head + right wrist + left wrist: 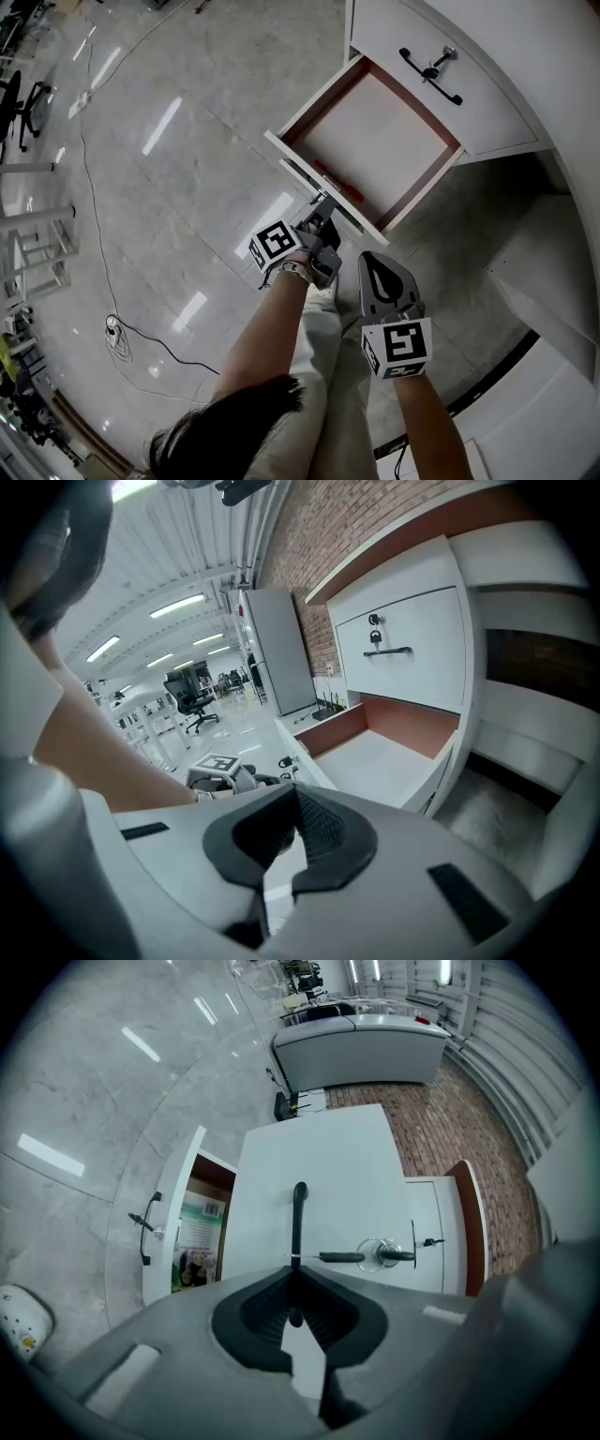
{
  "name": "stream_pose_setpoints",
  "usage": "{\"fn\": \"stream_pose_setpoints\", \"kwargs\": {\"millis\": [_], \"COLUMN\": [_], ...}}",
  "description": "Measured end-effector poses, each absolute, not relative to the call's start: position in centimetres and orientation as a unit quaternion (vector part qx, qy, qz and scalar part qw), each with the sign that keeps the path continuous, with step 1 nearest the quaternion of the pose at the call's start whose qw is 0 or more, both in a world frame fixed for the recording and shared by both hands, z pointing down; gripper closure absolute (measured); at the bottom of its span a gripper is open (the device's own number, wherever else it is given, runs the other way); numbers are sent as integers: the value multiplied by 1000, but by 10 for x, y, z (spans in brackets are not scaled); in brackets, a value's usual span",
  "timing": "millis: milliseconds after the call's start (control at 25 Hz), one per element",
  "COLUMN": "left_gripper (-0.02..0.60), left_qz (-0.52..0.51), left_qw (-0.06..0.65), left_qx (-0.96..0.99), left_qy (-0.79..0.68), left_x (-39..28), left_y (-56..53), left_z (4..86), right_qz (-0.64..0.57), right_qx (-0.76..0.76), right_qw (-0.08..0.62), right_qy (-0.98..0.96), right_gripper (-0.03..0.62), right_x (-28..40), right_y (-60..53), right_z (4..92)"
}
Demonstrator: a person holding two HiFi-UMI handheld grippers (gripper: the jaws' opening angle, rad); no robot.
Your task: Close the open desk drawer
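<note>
While the drawer (380,141) stands pulled well out of the white desk (525,47), the left gripper (297,1262) has its jaws closed down on the black bar handle (299,1213) of the drawer front (317,178). The right gripper (368,260) hangs just beside it, jaws together and holding nothing, apart from the drawer.

From where I stand, the step in hand is the push home. It should go best as one straight shove along the runners, with the left gripper square on the handle and the front kept level, so neither side binds against the desk. A slower last stretch would let the front seat flush without a bang. The key and lock (380,1253) sit close beside the handle, so the gripper ought to stay off them.

The drawer is bare inside, so nothing there can catch. Above it a second drawer (478,108) is shut, with its own handle (429,75). The person's legs (323,356) are in front of the drawer, on the side it moves away from. To my eye the only risk is the idle right gripper drifting into the gap at the drawer's side. A cable (113,332) trails over the shiny floor (187,169), well apart. The left gripper view shows another cabinet door (173,1208) ajar, clear of the path.
</note>
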State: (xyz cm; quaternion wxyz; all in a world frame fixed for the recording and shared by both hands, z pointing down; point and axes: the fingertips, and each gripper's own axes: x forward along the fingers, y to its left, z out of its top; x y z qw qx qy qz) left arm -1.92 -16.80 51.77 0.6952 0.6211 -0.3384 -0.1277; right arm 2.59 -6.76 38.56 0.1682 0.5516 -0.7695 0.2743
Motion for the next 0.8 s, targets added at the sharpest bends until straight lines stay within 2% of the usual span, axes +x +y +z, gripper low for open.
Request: {"fn": "stream_pose_setpoints", "kwargs": {"millis": [800], "left_gripper": [560], "left_qz": [-127], "left_qw": [692], "left_qx": [645], "left_qy": [-297], "left_x": [53], "left_y": [-228], "left_z": [505], "right_qz": [243], "right_qx": [582], "right_qw": [165], "right_qy": [-758], "right_gripper": [583], "right_x": [58], "right_y": [-102], "right_z": [390]}}
